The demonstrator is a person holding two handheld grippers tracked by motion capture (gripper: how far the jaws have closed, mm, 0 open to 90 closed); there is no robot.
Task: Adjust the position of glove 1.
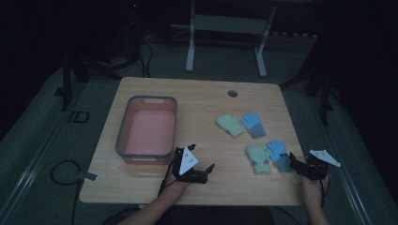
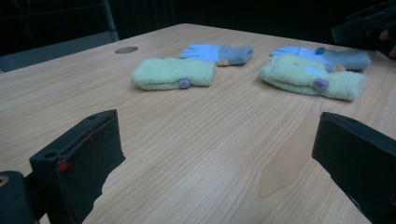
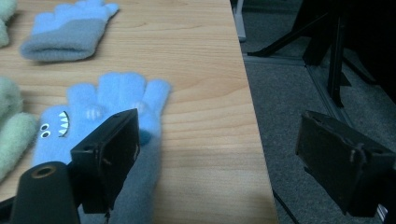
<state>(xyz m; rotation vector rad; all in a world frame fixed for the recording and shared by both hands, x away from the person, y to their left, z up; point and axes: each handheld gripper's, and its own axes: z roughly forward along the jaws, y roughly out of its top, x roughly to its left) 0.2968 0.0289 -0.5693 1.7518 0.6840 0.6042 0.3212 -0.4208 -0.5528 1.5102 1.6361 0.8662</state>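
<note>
Two pairs of small knit gloves lie on the right half of the wooden table (image 1: 202, 98). The far pair is a green glove (image 1: 230, 125) (image 2: 173, 73) and a blue glove (image 1: 253, 123) (image 2: 217, 51) (image 3: 70, 30). The near pair is a green glove (image 1: 258, 158) (image 2: 310, 77) and a blue glove with a monster face (image 1: 278, 153) (image 3: 107, 107). My right gripper (image 1: 300, 161) (image 3: 224, 154) is open; one jaw rests over the face glove's grey cuff, the other hangs past the table's right edge. My left gripper (image 1: 202, 158) (image 2: 219, 158) is open over bare wood, facing the gloves.
A pink tub with a grey rim (image 1: 123, 126) stands on the left half of the table, just beyond my left gripper. A round cable hole (image 1: 232, 93) sits near the far edge. Beyond the table are white stand legs (image 1: 190, 51) and grey floor.
</note>
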